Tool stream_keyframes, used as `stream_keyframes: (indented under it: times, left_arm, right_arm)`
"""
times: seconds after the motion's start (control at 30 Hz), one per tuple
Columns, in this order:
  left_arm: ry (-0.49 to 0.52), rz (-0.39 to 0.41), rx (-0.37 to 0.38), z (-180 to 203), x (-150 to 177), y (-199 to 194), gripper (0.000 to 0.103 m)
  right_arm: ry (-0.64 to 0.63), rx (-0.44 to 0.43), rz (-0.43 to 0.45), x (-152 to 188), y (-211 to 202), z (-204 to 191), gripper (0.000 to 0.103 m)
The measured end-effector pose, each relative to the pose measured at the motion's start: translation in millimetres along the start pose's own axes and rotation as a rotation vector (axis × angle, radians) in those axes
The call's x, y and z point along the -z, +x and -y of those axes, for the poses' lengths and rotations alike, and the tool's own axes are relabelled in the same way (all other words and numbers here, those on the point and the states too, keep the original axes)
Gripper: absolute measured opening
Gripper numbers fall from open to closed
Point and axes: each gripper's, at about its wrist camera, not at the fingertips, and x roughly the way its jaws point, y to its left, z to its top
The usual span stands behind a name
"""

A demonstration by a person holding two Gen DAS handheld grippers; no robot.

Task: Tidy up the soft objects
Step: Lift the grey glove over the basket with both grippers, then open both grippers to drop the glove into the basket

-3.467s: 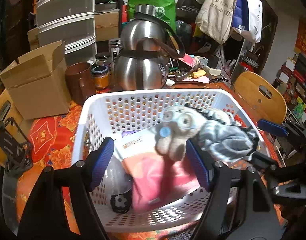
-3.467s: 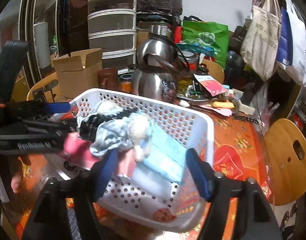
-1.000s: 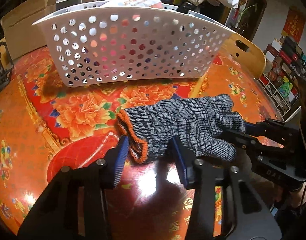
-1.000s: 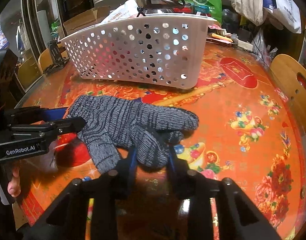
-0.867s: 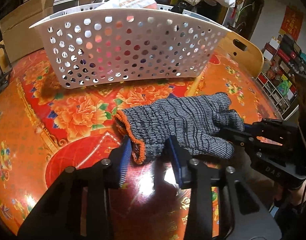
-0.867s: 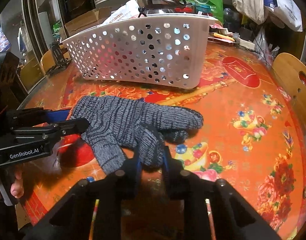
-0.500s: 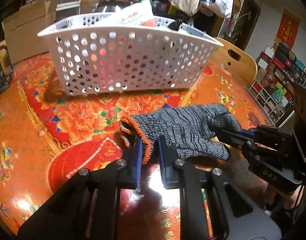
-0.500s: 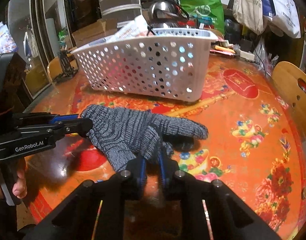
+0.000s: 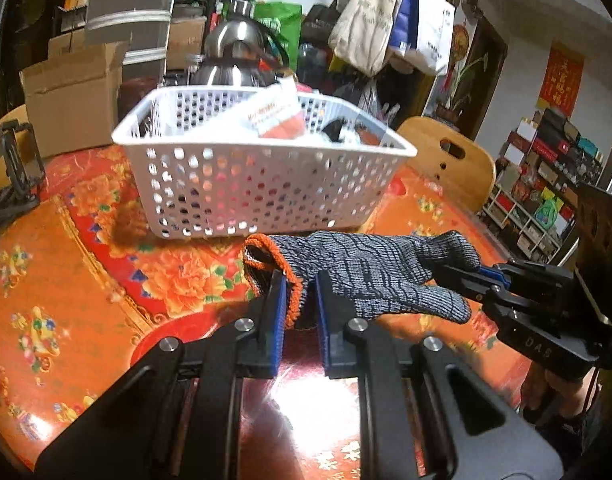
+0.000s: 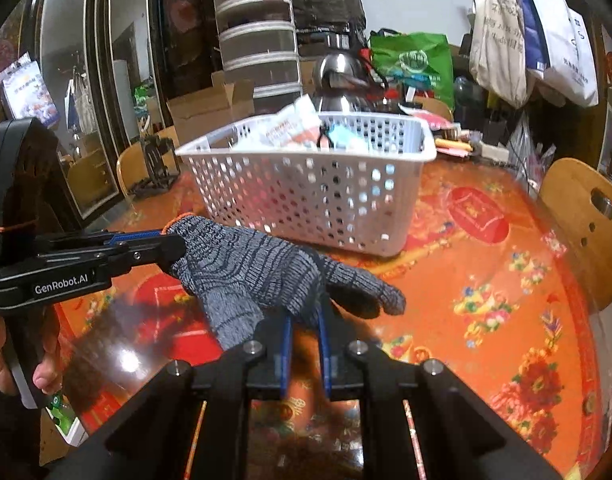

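Observation:
A grey knitted glove (image 9: 370, 268) with an orange cuff hangs stretched between both grippers, lifted just off the red flowered tablecloth (image 9: 85, 280). My left gripper (image 9: 299, 300) is shut on the orange cuff. My right gripper (image 10: 304, 320) is shut on the glove (image 10: 257, 268) at its finger end. In the left wrist view the right gripper (image 9: 482, 276) reaches in from the right; in the right wrist view the left gripper (image 10: 161, 246) comes in from the left, held by a hand. Behind the glove stands a white perforated basket (image 9: 257, 188) holding soft items and packets.
Steel kettles (image 9: 237, 60), a cardboard box (image 9: 73, 96) and stacked drawers (image 10: 257, 40) crowd the far table side. A wooden chair back (image 9: 450, 160) stands right of the basket, another wooden chair back (image 10: 582, 216) at the right edge. A black stand (image 9: 13, 164) sits far left. Bags hang on the wall.
Both grippers closed on the glove, the left on the cuff and the right on the fingers, and lifted it off the tablecloth. The basket now sits lower in both views.

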Motion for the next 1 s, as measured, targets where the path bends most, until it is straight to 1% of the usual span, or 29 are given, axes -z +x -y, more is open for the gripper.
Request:
stream_keyframes:
  times: [0.1, 0.23, 0.33, 0.47, 0.53, 0.6, 0.67, 0.7, 0.77, 0.87, 0.93, 1.0]
  left_arm:
    - [0.001, 0.028, 0.011, 2.3, -10.3, -14.6, 0.013]
    - [0.011, 0.070, 0.024, 5.9, -31.5, -36.1, 0.013]
    - [0.020, 0.106, 0.024, 8.6, -59.5, -51.0, 0.013]
    - [0.035, 0.125, 0.015, 8.2, -105.9, -55.5, 0.013]
    - [0.043, 0.132, -0.004, 4.8, -133.7, -52.2, 0.013]
    - [0.020, 0.135, -0.006, -3.4, -162.9, -45.4, 0.013]
    - [0.013, 0.131, -0.036, -11.5, -191.0, -33.6, 0.013]
    - [0.011, 0.125, -0.041, -13.6, -201.1, -27.2, 0.013]
    - [0.003, 0.101, -0.059, -22.9, -220.1, -10.0, 0.013]
    - [0.001, 0.067, -0.090, -34.6, -234.7, 18.5, 0.013]
    - [-0.002, 0.045, -0.113, -41.4, -237.6, 38.0, 0.013]
    - [-0.016, 0.026, -0.119, -49.5, -237.8, 55.0, 0.013]
  right_arm:
    - [-0.001, -0.008, 0.028, -13.2, -12.8, -0.5, 0.009]
    - [-0.026, -0.008, 0.075, -39.4, -34.4, -5.3, 0.009]
    - [-0.055, 0.007, 0.114, -64.1, -48.1, -9.9, 0.009]
    - [-0.101, 0.040, 0.147, -113.7, -52.5, -12.3, 0.009]
    - [-0.117, 0.053, 0.148, -142.3, -43.4, -9.3, 0.009]
    - [-0.126, 0.061, 0.153, -165.8, -32.6, -6.2, 0.009]
    - [-0.130, 0.061, 0.154, -187.3, -18.4, -1.5, 0.009]
    - [-0.133, 0.079, 0.156, -198.7, -8.5, 1.5, 0.009]
    - [-0.126, 0.084, 0.126, -214.6, 15.1, 8.9, 0.009]
    - [-0.137, 0.104, 0.089, -221.5, 46.4, 16.1, 0.009]
    - [-0.132, 0.093, 0.061, -218.9, 63.7, 19.3, 0.009]
    - [-0.124, 0.085, 0.046, -213.5, 77.9, 21.4, 0.009]
